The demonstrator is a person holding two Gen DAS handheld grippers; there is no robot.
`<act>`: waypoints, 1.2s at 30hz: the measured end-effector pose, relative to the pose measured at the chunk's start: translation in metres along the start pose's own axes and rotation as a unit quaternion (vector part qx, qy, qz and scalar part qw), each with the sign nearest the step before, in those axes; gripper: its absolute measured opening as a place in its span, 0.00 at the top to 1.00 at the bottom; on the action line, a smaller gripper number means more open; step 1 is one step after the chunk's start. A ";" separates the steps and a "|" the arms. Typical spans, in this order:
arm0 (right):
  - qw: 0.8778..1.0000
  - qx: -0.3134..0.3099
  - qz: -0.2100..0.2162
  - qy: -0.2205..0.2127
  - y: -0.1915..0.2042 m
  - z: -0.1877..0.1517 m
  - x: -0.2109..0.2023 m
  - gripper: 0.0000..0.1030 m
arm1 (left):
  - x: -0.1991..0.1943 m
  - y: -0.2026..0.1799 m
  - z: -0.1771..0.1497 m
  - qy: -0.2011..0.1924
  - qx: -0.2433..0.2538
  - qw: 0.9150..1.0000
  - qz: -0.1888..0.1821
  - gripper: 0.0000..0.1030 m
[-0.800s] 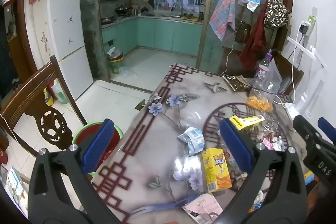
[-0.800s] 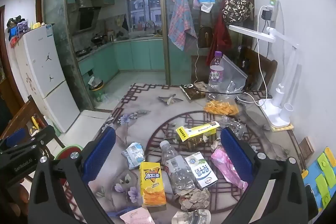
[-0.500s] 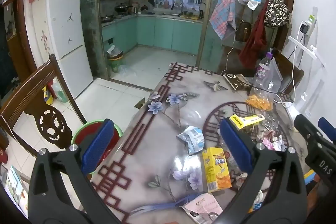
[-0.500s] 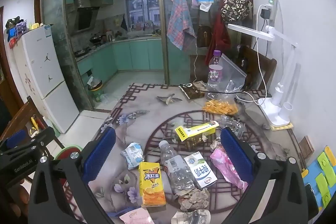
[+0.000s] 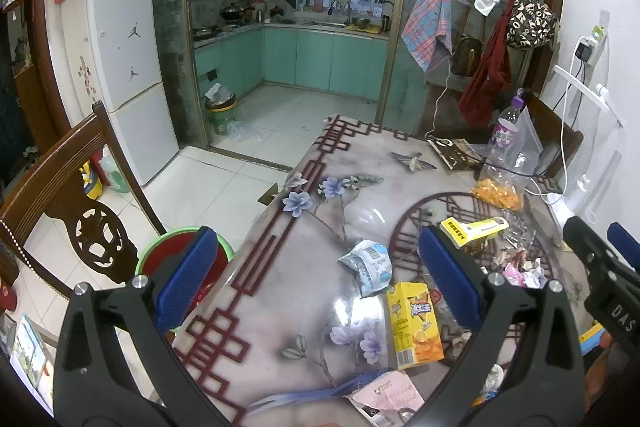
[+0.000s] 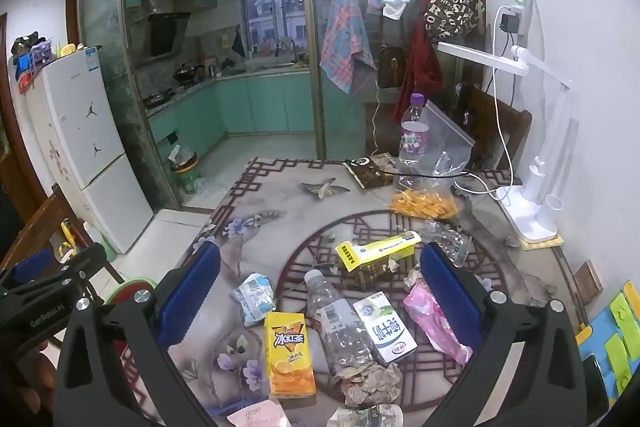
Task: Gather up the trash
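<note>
We find both jaws wide, empty: left gripper [image 5: 316, 275], right gripper [image 6: 320, 283]. Ahead of the right gripper lie a yellow carton [image 6: 289, 355] reading "冰红茶", a milk carton [image 6: 385, 327] and a crushed bottle [image 6: 340, 323], its label unreadable. The other gripper's body reads "DAS", cut off.

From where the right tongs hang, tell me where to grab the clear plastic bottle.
Take the bottle across its middle, coming down from above with the right tongs, already open. It lies flat, neck pointing away, so the pads would close on its long sides: juice carton on one, milk carton on the other.
</note>
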State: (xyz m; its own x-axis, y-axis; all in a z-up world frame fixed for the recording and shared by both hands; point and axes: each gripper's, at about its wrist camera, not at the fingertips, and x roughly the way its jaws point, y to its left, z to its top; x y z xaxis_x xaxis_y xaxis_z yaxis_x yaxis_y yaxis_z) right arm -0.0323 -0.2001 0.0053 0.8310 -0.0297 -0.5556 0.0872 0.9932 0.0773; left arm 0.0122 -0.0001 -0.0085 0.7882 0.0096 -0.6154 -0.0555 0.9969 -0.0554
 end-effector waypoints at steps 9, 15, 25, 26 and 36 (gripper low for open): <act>1.000 0.002 -0.001 0.000 -0.004 0.003 0.008 0.07 | 0.005 0.000 -0.001 0.001 0.004 1.000 -0.002 0.04; 1.000 0.004 -0.002 0.000 -0.007 0.004 0.005 0.07 | 0.005 -0.003 -0.002 0.002 0.008 1.000 -0.003 0.04; 1.000 0.004 -0.002 0.000 -0.005 0.004 0.006 0.07 | 0.005 -0.003 -0.002 0.001 0.008 1.000 -0.002 0.04; 1.000 0.004 -0.002 0.000 -0.005 0.004 0.006 0.07 | 0.005 -0.003 -0.003 0.002 0.008 1.000 -0.002 0.04; 1.000 0.004 -0.002 0.000 -0.004 0.004 0.006 0.07 | 0.005 -0.003 -0.002 0.002 0.008 1.000 -0.003 0.04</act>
State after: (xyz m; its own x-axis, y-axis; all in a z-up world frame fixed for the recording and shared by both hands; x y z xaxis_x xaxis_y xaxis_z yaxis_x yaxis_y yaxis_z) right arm -0.0255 -0.2048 0.0052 0.8303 -0.0334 -0.5564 0.0944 0.9922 0.0813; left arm 0.0152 -0.0030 -0.0130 0.7861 0.0043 -0.6181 -0.0418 0.9981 -0.0463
